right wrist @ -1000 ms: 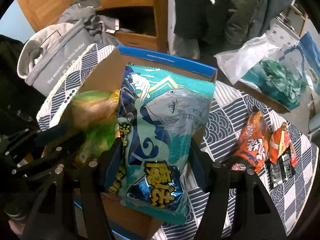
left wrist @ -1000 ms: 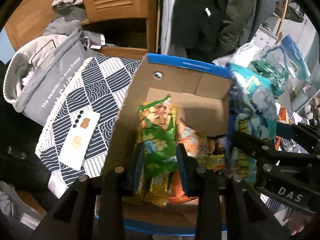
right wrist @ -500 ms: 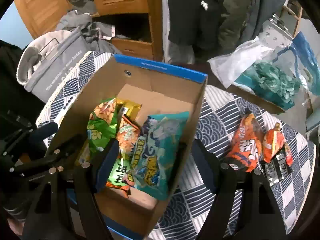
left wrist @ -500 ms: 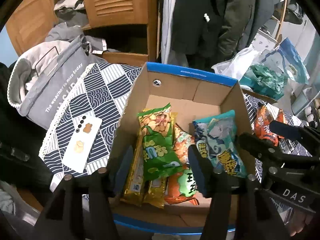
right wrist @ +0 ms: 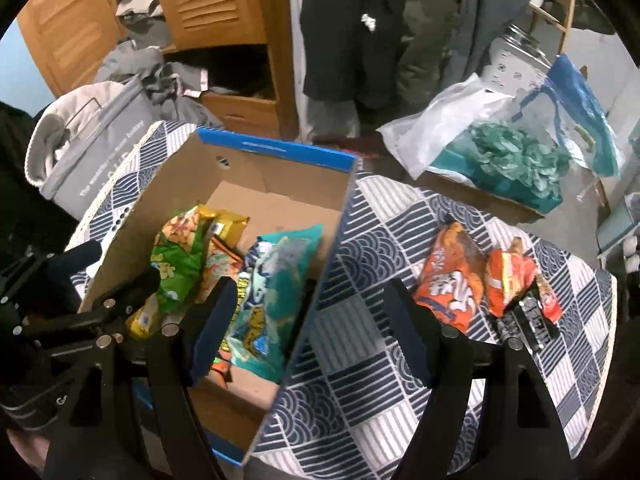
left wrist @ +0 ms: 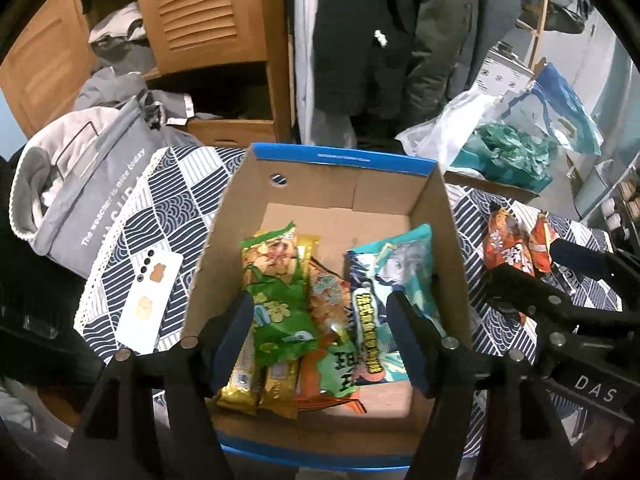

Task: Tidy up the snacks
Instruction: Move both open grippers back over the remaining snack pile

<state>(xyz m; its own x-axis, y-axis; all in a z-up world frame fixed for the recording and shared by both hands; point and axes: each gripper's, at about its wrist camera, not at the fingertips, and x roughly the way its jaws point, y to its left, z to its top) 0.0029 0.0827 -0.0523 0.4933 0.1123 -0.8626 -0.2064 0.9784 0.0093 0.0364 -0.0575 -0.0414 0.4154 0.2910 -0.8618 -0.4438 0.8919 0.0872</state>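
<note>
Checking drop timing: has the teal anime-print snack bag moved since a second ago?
Yes. The teal anime-print snack bag has dropped from between the right gripper's fingers into the blue-rimmed cardboard box, landing against its right wall.

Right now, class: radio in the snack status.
Left gripper opening, nothing between its fingers; right gripper open, empty. Teal bag in box. Orange packets remain on table.

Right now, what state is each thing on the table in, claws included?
Cardboard box: open-topped, partly filled.
Teal snack bag: lying in the box, released.
Green snack bag: lying in the box on other packs.
Orange snack bag: on the tablecloth, outside the box.
Phone: face down beside the box.
Left claw: opening, holding nothing.
Right claw: open, empty.
</note>
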